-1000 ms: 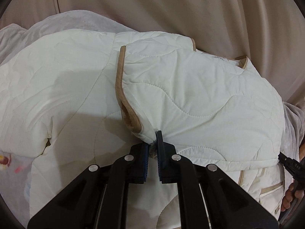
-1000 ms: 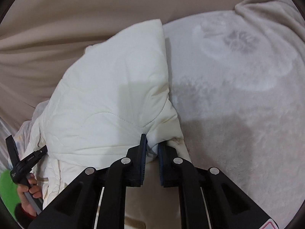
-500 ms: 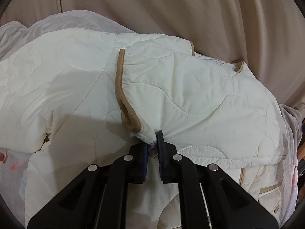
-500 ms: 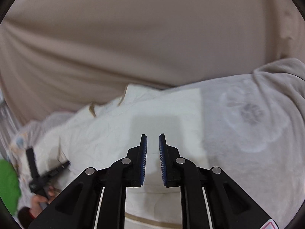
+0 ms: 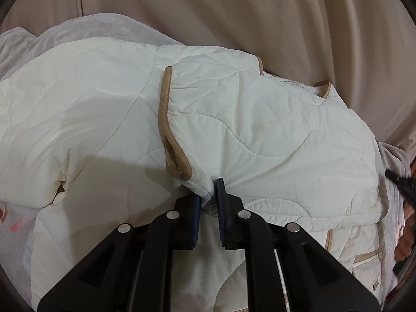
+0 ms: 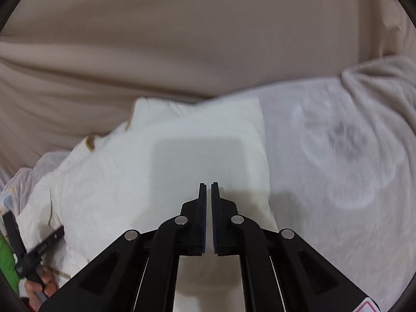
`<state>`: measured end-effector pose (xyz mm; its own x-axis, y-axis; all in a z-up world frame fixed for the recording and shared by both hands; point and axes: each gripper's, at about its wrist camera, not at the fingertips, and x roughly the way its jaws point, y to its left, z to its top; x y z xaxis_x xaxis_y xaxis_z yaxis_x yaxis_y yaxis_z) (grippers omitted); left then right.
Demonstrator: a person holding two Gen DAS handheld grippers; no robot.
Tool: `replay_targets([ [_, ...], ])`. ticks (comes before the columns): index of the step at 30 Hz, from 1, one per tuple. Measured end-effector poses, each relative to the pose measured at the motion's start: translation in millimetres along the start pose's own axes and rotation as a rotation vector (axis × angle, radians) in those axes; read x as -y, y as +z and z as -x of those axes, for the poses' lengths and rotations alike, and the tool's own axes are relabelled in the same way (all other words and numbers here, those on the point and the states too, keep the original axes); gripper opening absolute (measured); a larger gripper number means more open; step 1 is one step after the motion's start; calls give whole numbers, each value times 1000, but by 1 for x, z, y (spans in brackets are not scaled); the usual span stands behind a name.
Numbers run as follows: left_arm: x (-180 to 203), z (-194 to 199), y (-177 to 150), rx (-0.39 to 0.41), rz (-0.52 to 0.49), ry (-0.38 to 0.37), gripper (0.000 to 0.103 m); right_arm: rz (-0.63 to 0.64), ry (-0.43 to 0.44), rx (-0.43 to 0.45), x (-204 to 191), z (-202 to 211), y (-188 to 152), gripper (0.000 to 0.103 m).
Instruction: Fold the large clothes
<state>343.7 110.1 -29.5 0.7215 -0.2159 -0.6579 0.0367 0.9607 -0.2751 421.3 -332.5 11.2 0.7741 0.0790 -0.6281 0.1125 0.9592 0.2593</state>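
Observation:
A cream quilted jacket (image 5: 260, 135) with tan trim lies spread on a bed, one panel folded over its middle. My left gripper (image 5: 212, 188) pinches the near edge of that folded panel; its jaws are opening slightly, and fabric is still between the pads. In the right wrist view the jacket (image 6: 156, 161) lies below and to the left, blurred. My right gripper (image 6: 208, 185) hovers above it, its jaws closing to a thin slit with nothing between them. The person's hand (image 6: 44, 283) holds the left gripper's handle at the lower left.
A pale grey fleece blanket (image 6: 338, 156) with a faint flower print covers the bed to the right of the jacket. Beige draped cloth (image 5: 260, 13) forms the backdrop behind. Something green (image 6: 7, 265) shows at the left edge.
The right gripper let go of the jacket's corner, rose and pulled back, and its jaws came together empty. The left gripper stayed put on the folded edge.

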Motion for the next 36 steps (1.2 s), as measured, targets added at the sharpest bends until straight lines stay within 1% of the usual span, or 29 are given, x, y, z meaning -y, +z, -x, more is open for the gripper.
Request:
replay_targets([
  [3, 4, 13, 10, 1, 8, 24, 12, 50, -26, 13, -16, -19, 30, 3],
  [5, 9, 35, 30, 56, 23, -13, 12, 69, -36, 25, -22, -28, 44, 5],
  [6, 15, 44, 41, 94, 13, -18, 15, 66, -30, 21, -22, -37, 49, 6],
  [7, 22, 50, 51, 128, -6, -3, 23, 53, -30, 11, -21, -46, 52, 6],
  [8, 30, 49, 59, 137, -31, 15, 26, 31, -33, -4, -17, -54, 52, 6],
  [9, 35, 41, 64, 123, -48, 28, 31, 6, -44, -28, -11, -66, 49, 6],
  [10, 38, 25, 64, 81, -57, 52, 33, -10, -63, -55, -5, -74, 45, 5],
  [11, 38, 8, 62, 39, -56, 76, 33, -21, -68, -75, 4, -84, 38, 0],
  [12, 36, -10, 57, -9, -55, 104, 33, -28, -56, -74, 10, -87, 32, 0],
  [13, 30, -26, 48, -42, -44, 113, 33, -42, -32, -65, 16, -85, 29, 0],
  [14, 26, -29, 42, -29, -31, 106, 33, -62, -13, -58, 20, -79, 29, 0],
  [15, 24, -25, 38, -6, -23, 99, 33, -70, -8, -52, 23, -68, 30, 2],
  [17, 20, -12, 35, 6, -9, 85, 31, -40, 16, -18, 25, -42, 30, 9],
  [20, 10, 6, 24, 2, -7, 58, 29, -3, 76, 39, 32, 1, 18, 10],
  [21, 8, 8, 20, 1, -14, 60, 26, -1, 98, 36, 35, 10, 11, 10],
  [23, 6, 11, 13, -3, -14, 51, 23, -3, 125, 18, 40, 17, -3, 11],
  [24, 6, 12, 11, -6, -11, 48, 22, 11, 111, -7, 40, 13, -12, 11],
  [27, 3, 20, 9, -18, 16, 23, 22, 71, 32, -94, 39, -11, -29, 10],
  [29, 1, 23, 10, -24, 30, 11, 22, 75, 15, -74, 36, 3, -30, 12],
  [30, 0, 25, 10, -20, 27, 12, 24, 67, 37, -54, 34, 14, -29, 13],
  [31, -2, 26, 8, -23, 16, 26, 24, 58, 70, -28, 33, 25, -30, 13],
  [32, -3, 22, 7, -33, 3, 45, 24, 58, 79, -13, 33, 32, -31, 13],
  [33, -7, 17, 6, -46, 3, 54, 24, 68, 58, -11, 34, 32, -35, 13],
  [34, -10, 10, 3, -59, 11, 53, 24, 81, 26, -40, 34, 25, -41, 12],
  [35, -12, 7, -1, -64, 13, 52, 24, 96, -4, -91, 37, 11, -48, 6],
  [36, -13, 7, -2, -64, 12, 56, 24, 108, -10, -111, 40, 1, -55, 4],
])
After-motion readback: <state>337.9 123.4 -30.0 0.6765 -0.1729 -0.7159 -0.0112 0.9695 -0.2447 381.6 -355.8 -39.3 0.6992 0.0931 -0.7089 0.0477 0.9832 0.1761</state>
